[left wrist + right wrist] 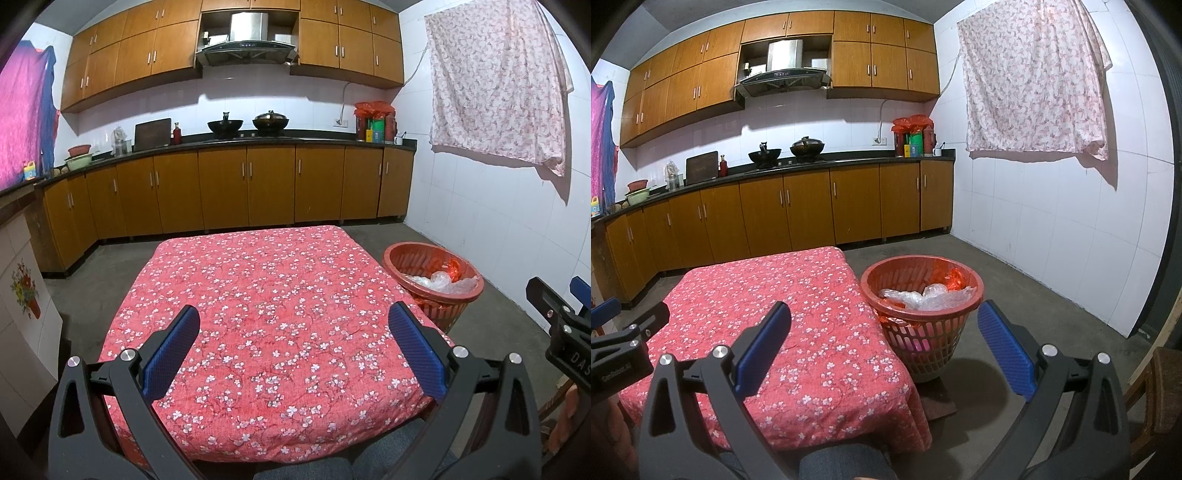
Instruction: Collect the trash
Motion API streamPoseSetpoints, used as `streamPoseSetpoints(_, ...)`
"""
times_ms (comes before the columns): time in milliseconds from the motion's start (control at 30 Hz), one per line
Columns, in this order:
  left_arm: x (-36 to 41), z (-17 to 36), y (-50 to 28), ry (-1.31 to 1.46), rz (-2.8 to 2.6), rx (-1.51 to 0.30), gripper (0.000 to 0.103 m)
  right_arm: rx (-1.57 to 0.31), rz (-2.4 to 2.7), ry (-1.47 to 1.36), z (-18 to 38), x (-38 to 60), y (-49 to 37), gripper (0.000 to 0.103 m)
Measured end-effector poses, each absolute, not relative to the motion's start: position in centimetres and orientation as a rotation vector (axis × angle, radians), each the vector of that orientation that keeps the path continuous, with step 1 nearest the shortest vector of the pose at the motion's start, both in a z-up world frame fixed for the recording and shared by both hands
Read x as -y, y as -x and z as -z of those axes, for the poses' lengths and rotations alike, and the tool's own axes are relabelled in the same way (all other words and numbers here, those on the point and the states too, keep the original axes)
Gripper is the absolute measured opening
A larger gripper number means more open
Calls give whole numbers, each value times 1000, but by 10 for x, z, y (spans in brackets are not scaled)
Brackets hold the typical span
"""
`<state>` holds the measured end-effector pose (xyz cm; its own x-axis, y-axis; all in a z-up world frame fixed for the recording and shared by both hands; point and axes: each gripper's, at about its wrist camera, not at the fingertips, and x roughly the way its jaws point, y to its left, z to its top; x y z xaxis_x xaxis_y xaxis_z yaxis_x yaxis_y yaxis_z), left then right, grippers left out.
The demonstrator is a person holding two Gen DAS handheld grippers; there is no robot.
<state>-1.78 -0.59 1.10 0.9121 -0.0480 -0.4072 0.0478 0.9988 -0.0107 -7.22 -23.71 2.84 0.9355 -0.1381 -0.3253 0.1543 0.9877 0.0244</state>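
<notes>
Kitchen, red floral-cloth tabletop [266, 314] showing no trash; red plastic lattice basket [919, 317] holding clear plastic is sitting right of it, nearer right gripper [886, 343]. Both grippers, left gripper [295, 347] included, are gaping empty.

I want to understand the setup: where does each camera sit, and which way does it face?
Left wrist: behind the open left tongs, above the floral-covered table, facing the kitchen cabinets; the right tongs show at its right edge.
Right wrist: behind the open right tongs, further right, facing the red basket of plastic trash; the left tongs show at left.
Shared: table, basket, cabinets.
</notes>
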Motion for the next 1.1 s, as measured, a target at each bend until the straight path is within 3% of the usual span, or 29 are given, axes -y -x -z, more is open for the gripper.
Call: streamPoseSetpoints(1100, 4, -10, 18, 1, 56, -420, 101, -332, 149, -54, -27, 236, 73, 99)
